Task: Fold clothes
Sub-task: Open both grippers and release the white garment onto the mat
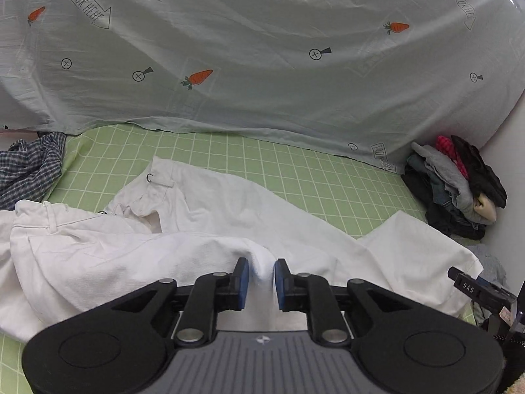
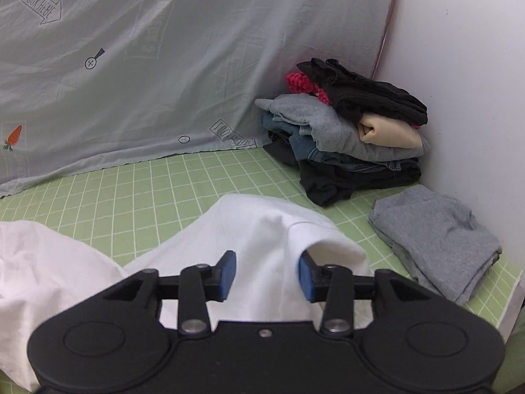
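White trousers [image 1: 203, 216] lie spread and rumpled on the green grid mat [image 1: 295, 170], waistband at the left. My left gripper [image 1: 261, 277] is pinched on a raised fold of the white cloth near the middle of a leg. My right gripper [image 2: 264, 275] stands open over the leg's hem end [image 2: 262, 229], with the white cloth lying between and under its blue pads [image 2: 228, 274]. The right gripper also shows at the right edge of the left wrist view [image 1: 479, 290].
A stack of folded clothes [image 2: 347, 141] sits in the far right corner against the white wall. A folded grey garment [image 2: 433, 236] lies beside it. A pale carrot-print sheet [image 1: 262, 49] hangs behind. A plaid shirt [image 1: 29, 167] lies far left.
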Motion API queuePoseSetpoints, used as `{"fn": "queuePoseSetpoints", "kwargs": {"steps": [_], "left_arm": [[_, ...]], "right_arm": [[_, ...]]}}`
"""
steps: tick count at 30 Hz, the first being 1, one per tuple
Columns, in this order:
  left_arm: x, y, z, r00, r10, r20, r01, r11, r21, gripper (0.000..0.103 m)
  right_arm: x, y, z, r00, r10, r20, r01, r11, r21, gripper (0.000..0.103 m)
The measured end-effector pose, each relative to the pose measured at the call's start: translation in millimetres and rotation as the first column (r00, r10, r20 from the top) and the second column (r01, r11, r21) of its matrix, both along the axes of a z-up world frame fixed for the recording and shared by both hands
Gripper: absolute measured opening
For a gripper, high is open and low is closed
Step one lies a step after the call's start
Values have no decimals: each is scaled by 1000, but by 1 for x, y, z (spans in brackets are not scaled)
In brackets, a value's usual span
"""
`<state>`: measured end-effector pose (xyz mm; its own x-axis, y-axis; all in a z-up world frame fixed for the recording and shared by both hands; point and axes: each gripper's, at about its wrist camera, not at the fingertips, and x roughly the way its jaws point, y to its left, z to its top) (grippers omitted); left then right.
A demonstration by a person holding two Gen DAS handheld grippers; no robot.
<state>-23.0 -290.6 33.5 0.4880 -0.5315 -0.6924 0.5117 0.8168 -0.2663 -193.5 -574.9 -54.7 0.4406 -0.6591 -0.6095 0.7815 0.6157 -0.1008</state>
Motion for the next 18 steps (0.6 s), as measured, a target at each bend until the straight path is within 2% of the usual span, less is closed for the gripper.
{"fn": "queuePoseSetpoints", "kwargs": {"steps": [2,3,7,10,14,16,18], "left_arm": [[6,13,7,997,65,41,-66,998,19,39],[10,19,9,993,101,63,-103,994,37,46],[28,48,17,960,240,143,-256,960,109,49],[45,73,8,940,311,138,-333,925,181,52],[58,96,-2,928,354,116,-372,895,247,59],[62,107,-8,926,365,96,-377,889,262,60],[69,114,-13,929,363,69,-368,894,257,61]], "right_arm": [[1,9,-6,1000,25,-15,-25,1000,2,56],[3,12,-8,999,34,-19,-34,999,2,60],[13,28,-6,998,57,-33,-58,998,-33,70],[16,38,0,999,35,-18,-36,997,-66,73],[18,59,10,1000,23,13,-22,993,-120,78],[21,67,10,999,41,23,-39,995,-93,88],[26,71,6,997,66,29,-65,997,-32,88]]}}
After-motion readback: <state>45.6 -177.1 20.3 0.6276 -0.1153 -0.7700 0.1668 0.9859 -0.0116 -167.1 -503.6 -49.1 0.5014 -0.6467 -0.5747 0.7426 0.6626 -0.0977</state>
